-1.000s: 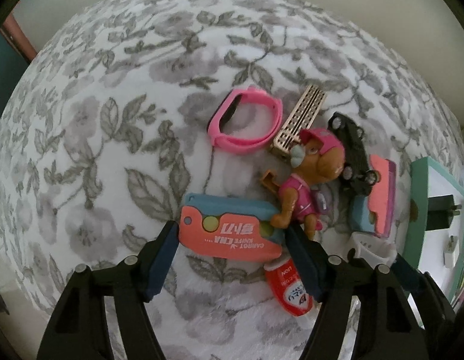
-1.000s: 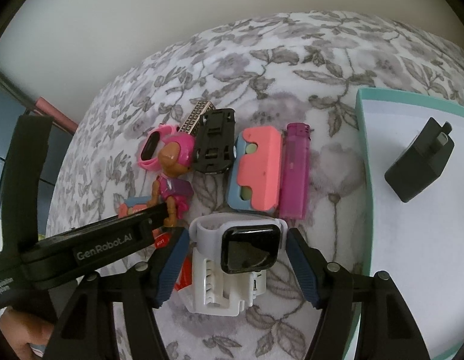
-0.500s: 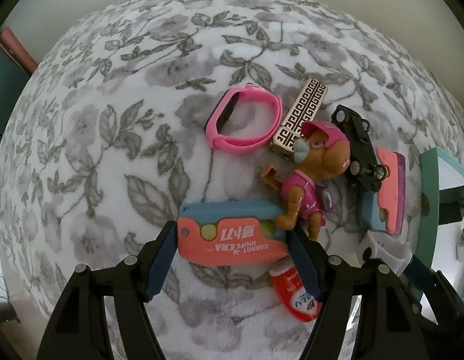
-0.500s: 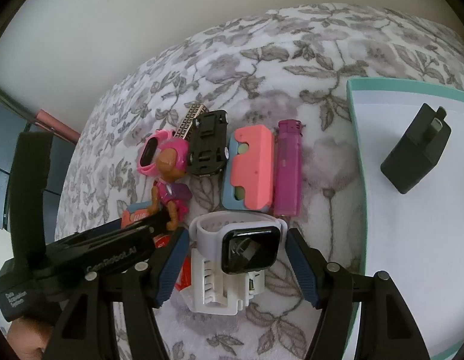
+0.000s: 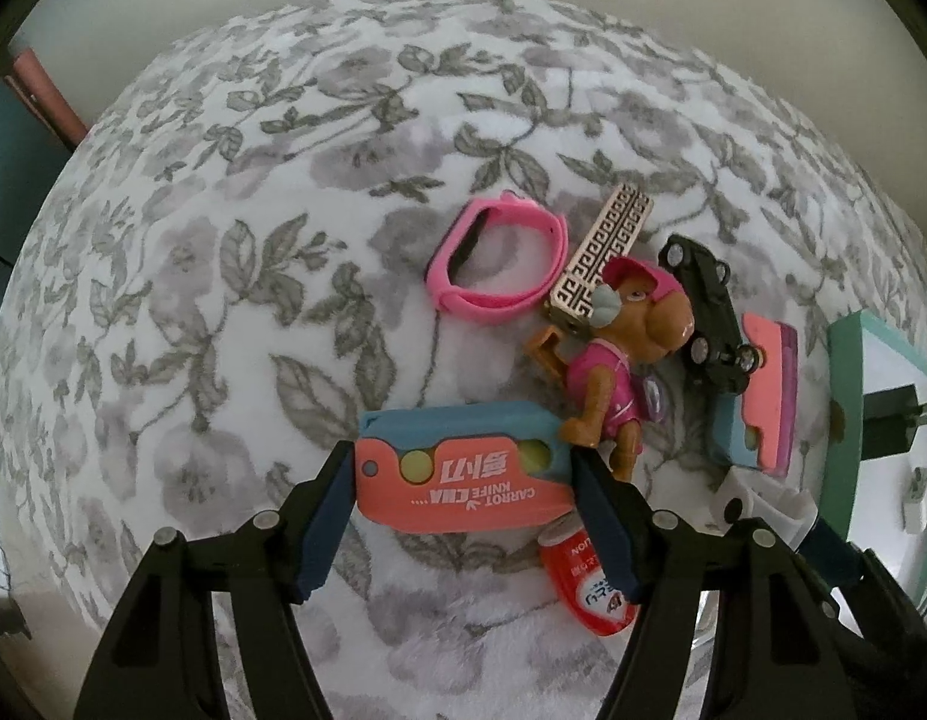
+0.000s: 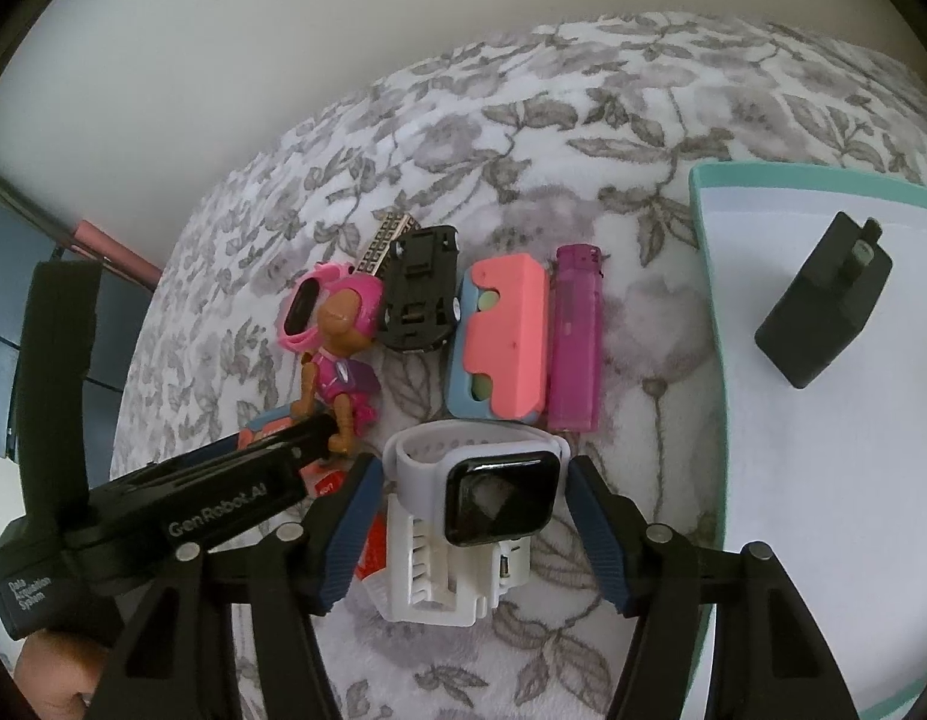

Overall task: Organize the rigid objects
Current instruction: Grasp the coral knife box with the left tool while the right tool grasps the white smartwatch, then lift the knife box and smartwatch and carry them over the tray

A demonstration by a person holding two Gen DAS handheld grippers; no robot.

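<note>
Objects crowd centre; bare floral cloth point(image 5: 235, 252) leftward open; teal tray point(image 6: 703, 192) bounds right.

I see a plush, fuzzy floral blanket point(image 5: 235, 276) under everything — matt cloth. The carrot knife toy point(image 5: 463, 471) looks like smooth matt plastic, the smartwatch point(image 6: 499, 498) has a glossy glass face on a matt rubbery strap, and the purple lighter point(image 6: 574, 336) is translucent plastic.

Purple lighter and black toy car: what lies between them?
The pink-and-blue toy knife, touching the lighter and beside the car, in the right wrist view.
</note>
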